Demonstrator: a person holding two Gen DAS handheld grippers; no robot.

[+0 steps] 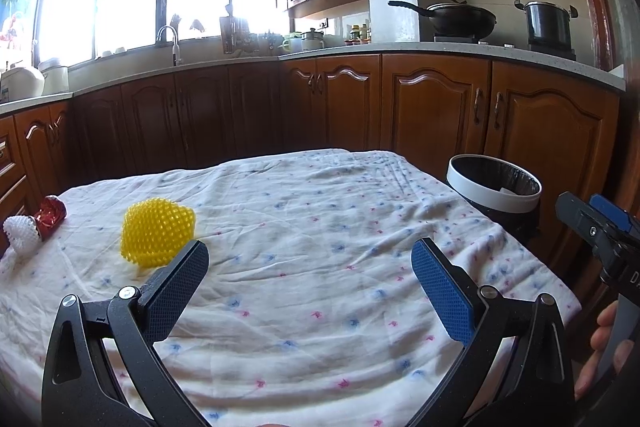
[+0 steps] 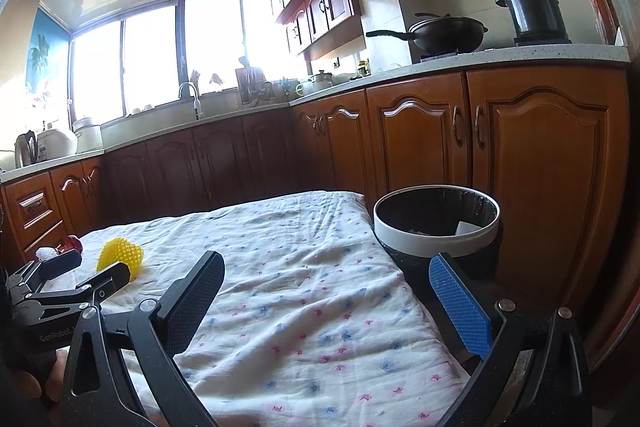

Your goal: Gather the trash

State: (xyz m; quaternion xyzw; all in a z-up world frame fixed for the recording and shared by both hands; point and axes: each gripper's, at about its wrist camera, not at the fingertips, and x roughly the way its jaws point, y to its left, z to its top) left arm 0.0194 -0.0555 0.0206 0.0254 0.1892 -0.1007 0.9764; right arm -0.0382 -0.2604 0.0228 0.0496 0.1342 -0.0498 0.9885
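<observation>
both claws released, holding nothing: left claw [image 1: 310, 263] beside the yellow foam net [image 1: 158, 231] on the table [image 1: 320, 307], right claw [image 2: 326, 289] near the bin [image 2: 436, 227], likely ready for handoff.

We count one yellow foam fruit net [image 1: 158, 231], one white foam net [image 1: 20, 233], and one red wrapper [image 1: 50, 215]. We see one trash bin [image 2: 436, 231], one wok [image 1: 460, 17] and one stockpot [image 1: 546, 23].

left gripper [image 1: 310, 263] level, jaws spread wide, nothing between them; right gripper [image 2: 326, 281] likewise agape and empty, alongside it.
</observation>
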